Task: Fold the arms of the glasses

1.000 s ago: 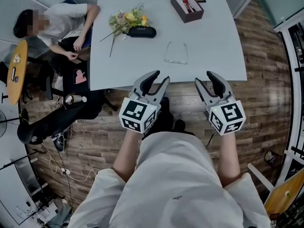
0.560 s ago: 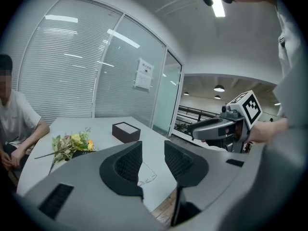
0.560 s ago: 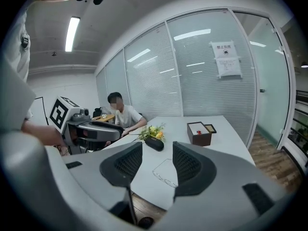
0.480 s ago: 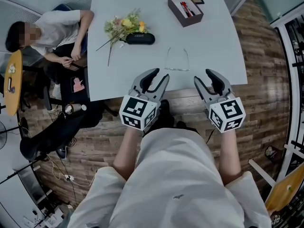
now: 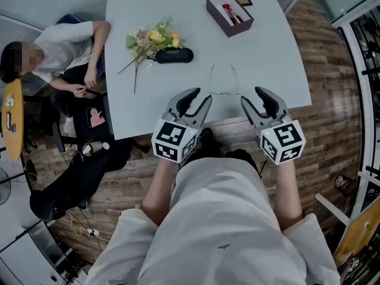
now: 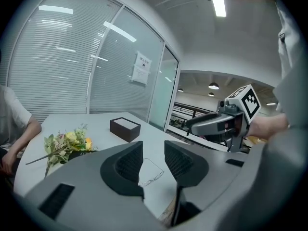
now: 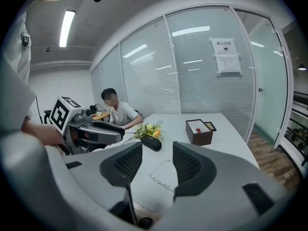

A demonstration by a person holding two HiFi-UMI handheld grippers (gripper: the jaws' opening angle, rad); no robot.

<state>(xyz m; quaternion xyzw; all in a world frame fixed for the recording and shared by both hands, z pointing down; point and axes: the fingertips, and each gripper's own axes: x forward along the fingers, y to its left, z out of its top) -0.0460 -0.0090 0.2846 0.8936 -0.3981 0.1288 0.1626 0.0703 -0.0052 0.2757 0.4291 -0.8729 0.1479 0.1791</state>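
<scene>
From where I steer this, nearest are the two forearms over a pale garment, each hand carrying its tool. The left gripper point(image 5: 198, 97) has its jaws spread with nothing between the pads, and the right gripper point(image 5: 256, 97) stands just as wide and just as empty. Both sit side by side and apart, angled a little downward, with their tips at the near edge of the pale table point(image 5: 270, 52) above a wood-plank floor point(image 5: 323, 129). Just beyond that edge, between the two tools, lie the glasses point(image 5: 224, 92), flat on the tabletop, lenses toward me and both arms unfolded, pointing away. Each gripper view shows them through the gap of its own jaws, untouched. Farther back and to the left rests a black glasses case point(image 5: 173, 54), touching a small bunch of flowers point(image 5: 148, 39). Toward the far right sits an open brown box point(image 5: 230, 14). A person point(image 5: 62, 46) is seated at the table's left side.
</scene>
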